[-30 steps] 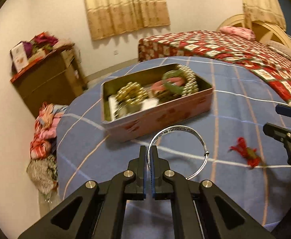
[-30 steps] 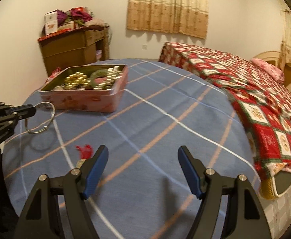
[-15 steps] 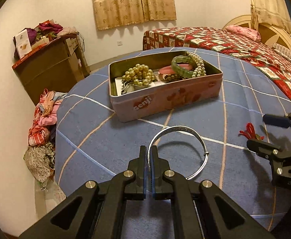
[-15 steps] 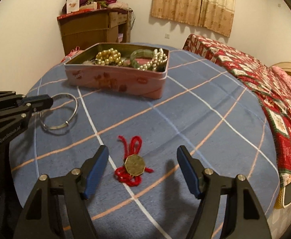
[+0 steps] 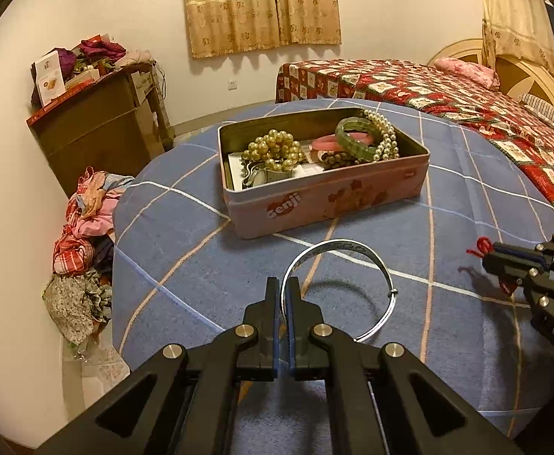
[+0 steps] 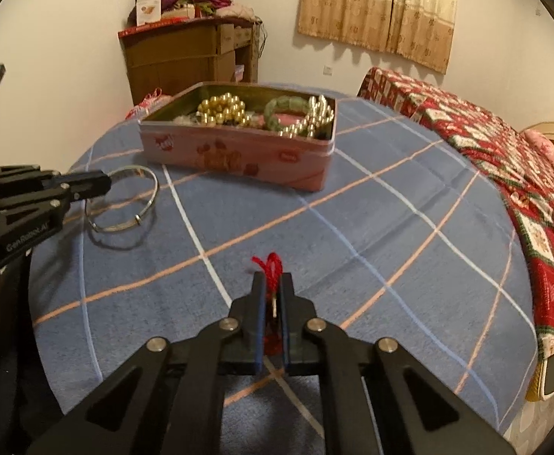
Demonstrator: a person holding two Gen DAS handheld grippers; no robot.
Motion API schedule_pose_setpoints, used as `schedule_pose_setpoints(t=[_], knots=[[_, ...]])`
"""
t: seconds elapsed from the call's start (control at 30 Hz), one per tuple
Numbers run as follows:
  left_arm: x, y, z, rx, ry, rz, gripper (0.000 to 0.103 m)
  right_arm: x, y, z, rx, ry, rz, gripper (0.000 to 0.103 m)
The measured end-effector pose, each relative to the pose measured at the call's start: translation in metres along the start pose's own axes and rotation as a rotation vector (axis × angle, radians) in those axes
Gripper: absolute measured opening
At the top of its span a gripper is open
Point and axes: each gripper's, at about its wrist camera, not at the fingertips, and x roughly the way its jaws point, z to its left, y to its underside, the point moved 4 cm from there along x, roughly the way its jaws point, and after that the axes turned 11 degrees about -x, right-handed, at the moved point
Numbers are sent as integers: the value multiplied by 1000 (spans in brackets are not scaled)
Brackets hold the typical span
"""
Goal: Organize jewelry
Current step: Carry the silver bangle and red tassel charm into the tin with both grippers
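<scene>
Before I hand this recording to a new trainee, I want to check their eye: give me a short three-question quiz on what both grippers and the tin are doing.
1. True or false: the left gripper is shut on the silver bangle.
2. What does the right gripper hold? A) a pearl bracelet B) the red-corded charm C) nothing
3. Fill in: the green bracelet lies inside the pink ____.

Key: 1 true: its pads pinch the bangle's rim. 2 B: the jaws have just closed on it, red cord sticking out past the tips. 3 tin, which stands open on the blue blanket.
</scene>
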Motion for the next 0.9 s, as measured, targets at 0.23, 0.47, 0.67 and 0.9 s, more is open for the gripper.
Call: schedule_pose_setpoints(t=[0.23,0.47,0.67,0.9], knots=[[-15,-13,2,0,-9,-48,2,-19,-18,-7,-2,33,-66,8],[-29,-35,3,12,-34,-105,2,-29,-41,-14,-11,68,-117,8],[-31,-49,4,16,-39,-128,2,-30,-56,-24,-14,100,-144,8],[-32,-66,1,33,-39,-155,2,-32,-74,-33,-27,127,-171,8]])
